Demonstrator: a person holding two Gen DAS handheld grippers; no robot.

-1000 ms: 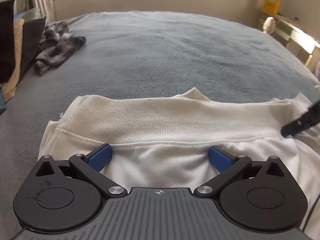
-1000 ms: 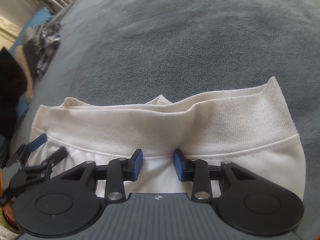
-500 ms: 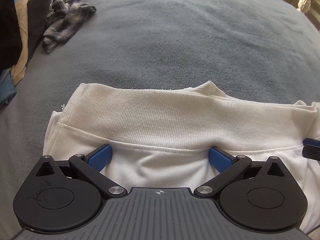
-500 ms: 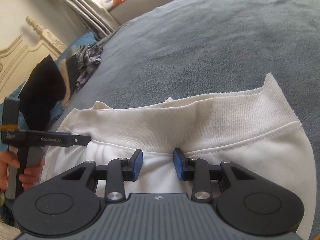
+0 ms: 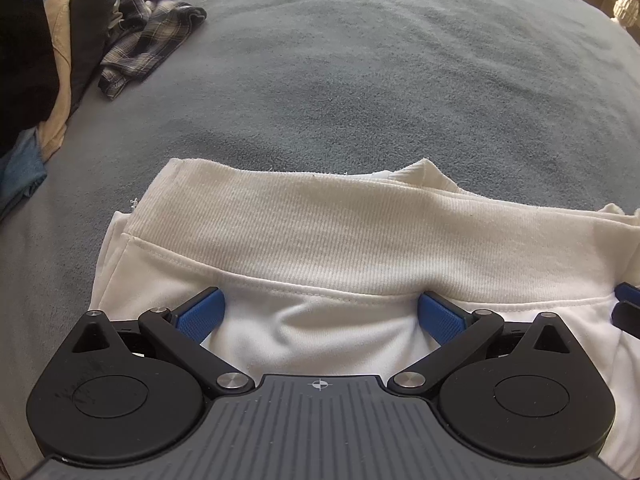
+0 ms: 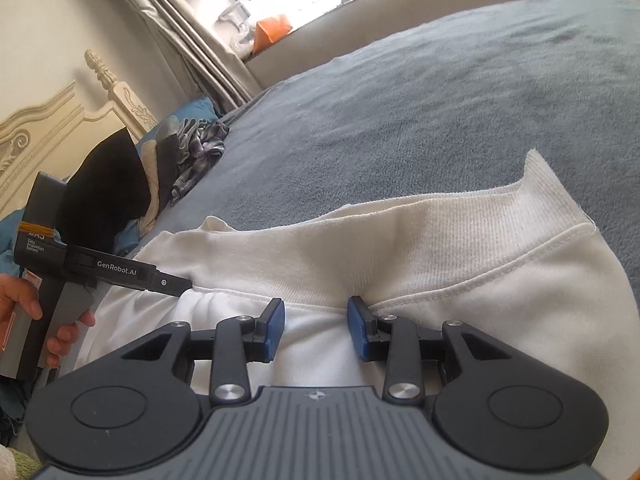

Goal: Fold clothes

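A white garment with a ribbed band (image 5: 340, 232) lies folded on the grey-blue bed cover (image 5: 360, 80). My left gripper (image 5: 320, 312) is wide open, its blue pads (image 5: 200, 314) resting on the smooth white cloth just below the band. From the right wrist view its tip (image 6: 176, 282) presses into gathered fabric. My right gripper (image 6: 316, 328) is shut on a pinch of the same garment (image 6: 440, 248) under the band seam, and a ridge of cloth rises from between its pads. Its tip (image 5: 626, 304) shows at the right edge of the left wrist view.
A crumpled plaid garment (image 5: 148, 36) lies at the far left of the bed, beside a stack of black and beige cushions or clothes (image 5: 28, 60). A carved headboard (image 6: 60, 128) and curtains stand behind. A hand (image 6: 16, 300) holds the left gripper's handle.
The left view has tipped down toward the bed and the right view has tilted up toward the window and headboard. The garment keeps its place between both pairs of fingers.
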